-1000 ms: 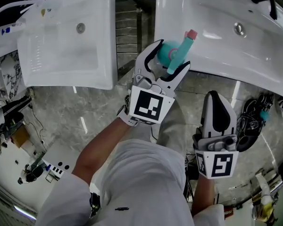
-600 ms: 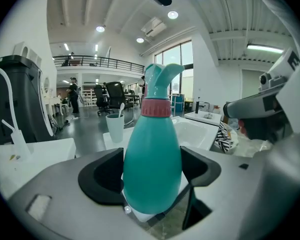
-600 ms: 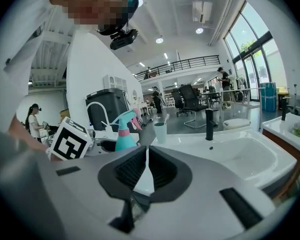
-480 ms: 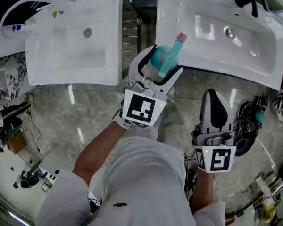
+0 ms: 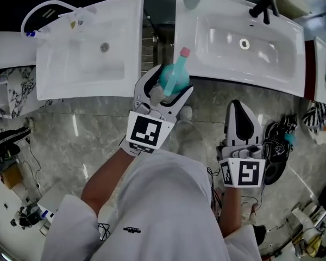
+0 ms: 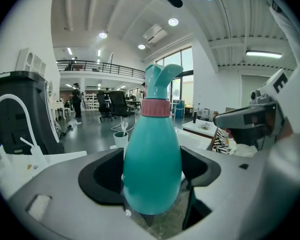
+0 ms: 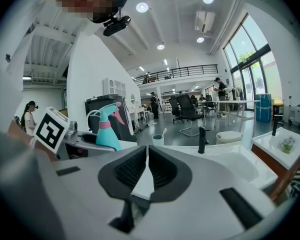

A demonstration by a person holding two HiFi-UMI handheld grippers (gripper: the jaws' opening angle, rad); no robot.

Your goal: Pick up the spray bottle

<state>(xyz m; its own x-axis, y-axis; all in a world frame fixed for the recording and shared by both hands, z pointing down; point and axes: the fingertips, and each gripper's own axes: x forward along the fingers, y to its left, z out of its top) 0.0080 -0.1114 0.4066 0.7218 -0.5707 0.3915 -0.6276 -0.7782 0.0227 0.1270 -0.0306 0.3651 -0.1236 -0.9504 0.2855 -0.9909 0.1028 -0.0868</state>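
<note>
A: What is held by the left hand-held gripper (image 5: pixel 169 87)?

B: A spray bottle (image 6: pixel 151 166) is clamped between its jaws. The jaws are closed onto the rounded teal body, one pad on each side, and the pink collar and trigger head are left standing above them.

A: Is the bottle resting on anything?

B: No support is seen. Marble floor (image 5: pixel 98 124) is visible under the base in the left gripper view, so the bottle is judged to be lifted. It is carried just ahead of the gripper's marker cube, and the rim of a white sink (image 5: pixel 228 76) lies close in front.

A: And the right hand-held gripper (image 7: pixel 146 170)?

B: Its jaws are pressed together and nothing is held. It is kept low, well apart from the left one, on the side away from the sinks.

A: What could go wrong from here?

B: A slip is the main risk. The body is smooth and curved, so it could be squeezed out of the pads if the grip is loosened or the gripper is tipped sharply. The bottle would then be dropped onto the floor. The sink rim ahead could also be struck by the trigger head, and the bottle could be twisted in the jaws. If too much force is used, the plastic wall could be dented.
</note>
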